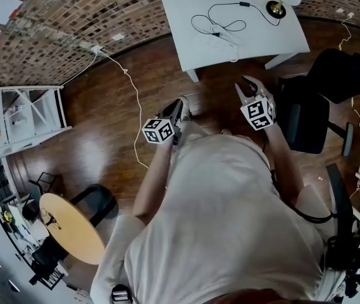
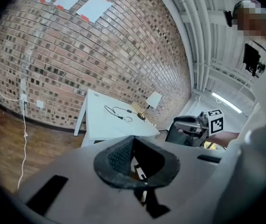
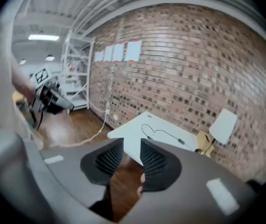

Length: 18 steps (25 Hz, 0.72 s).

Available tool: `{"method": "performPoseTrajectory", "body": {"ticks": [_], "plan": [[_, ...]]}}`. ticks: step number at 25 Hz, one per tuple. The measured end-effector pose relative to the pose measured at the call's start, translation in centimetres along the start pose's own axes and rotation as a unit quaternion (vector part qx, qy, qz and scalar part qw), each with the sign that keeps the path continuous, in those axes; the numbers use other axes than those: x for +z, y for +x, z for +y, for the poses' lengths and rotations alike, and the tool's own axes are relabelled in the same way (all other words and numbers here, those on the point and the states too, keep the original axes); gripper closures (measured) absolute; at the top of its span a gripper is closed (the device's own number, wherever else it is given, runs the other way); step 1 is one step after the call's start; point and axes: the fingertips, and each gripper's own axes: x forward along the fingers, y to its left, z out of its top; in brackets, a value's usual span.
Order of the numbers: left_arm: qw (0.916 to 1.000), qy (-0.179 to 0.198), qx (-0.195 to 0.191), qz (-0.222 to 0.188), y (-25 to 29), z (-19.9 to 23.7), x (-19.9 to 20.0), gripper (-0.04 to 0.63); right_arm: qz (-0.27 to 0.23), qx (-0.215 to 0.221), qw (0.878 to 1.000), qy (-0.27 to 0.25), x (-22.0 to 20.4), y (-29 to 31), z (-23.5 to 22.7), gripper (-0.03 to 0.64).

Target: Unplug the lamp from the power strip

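**Standing Back From the Table, Grippers Raised and Lamp Cord Untouched**

A person point(image 1: 230, 220) in a pale shirt stands on the wood floor point(image 1: 104, 144), well apart from the white table point(image 1: 268, 37), with a gripper in each hand held out toward it. The left gripper point(image 1: 183, 104) has its jaws pressed together with nothing between them; its own view shows the dark ribbed pads point(image 2: 118, 155) meeting. The right gripper point(image 1: 246, 84) has its jaws spread, and the gap between them holds nothing, only floor and the table's near edge beyond.

The lamp point(image 1: 276, 7), with a gold base and a white shade, stands at the table's right corner on the side against the brick wall point(image 1: 72, 18). Its black cord point(image 1: 227, 4) runs from the base along the wall side of the tabletop, passes a small inline switch point(image 1: 245, 4), then curls into loops near the middle. The loops end at the power strip point(image 1: 228, 38), a pale shape that is faint against the white top, between the middle and the table's front edge. Whether the plug sits in the strip is too small to tell.

A black chair point(image 1: 303, 122) stands on the floor off the table's front right corner, just beside the right gripper in the head view. A white cable point(image 1: 135, 94) trails across the floor from the wall. A white shelf unit point(image 1: 21, 116) stands against the left side of the room, and a round wooden table point(image 1: 72, 227) sits behind the person.
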Motion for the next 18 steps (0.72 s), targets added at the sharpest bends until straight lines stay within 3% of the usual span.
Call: {"method": "performPoseTrajectory", "body": {"ticks": [2, 3, 6, 9, 14, 18], "plan": [[0.9999, -0.014, 0.009, -0.003, -0.9, -2.2, -2.6, 0.591, 0.019, 0.015, 0.997, -0.079, -1.8, -2.0, 1.7, 0.515], [0.9997, -0.021, 0.013, -0.003, -1.2, -3.1, -3.9, 0.591, 0.023, 0.017, 0.995, -0.092, -2.5, -2.8, 2.0, 0.515], [0.9986, -0.047, 0.023, -0.010, -2.5, -5.2, -7.4, 0.591, 0.026, 0.016, 0.997, -0.076, -4.2, -4.9, 2.5, 0.515], [0.9959, -0.075, 0.028, -0.042, -4.0, -6.8, -8.8, 0.591, 0.026, 0.045, 0.997, -0.062, -5.9, -6.3, 4.0, 0.515], [0.9958, -0.065, 0.029, -0.056, -6.4, -8.3, -8.8, 0.591, 0.022, 0.048, 0.998, -0.029, -6.0, -8.2, 4.8, 0.515], [0.9948, -0.054, 0.040, -0.076, -9.3, -6.9, -7.6, 0.591, 0.050, 0.038, 0.993, -0.099, -5.4, -7.2, 7.0, 0.520]]}}
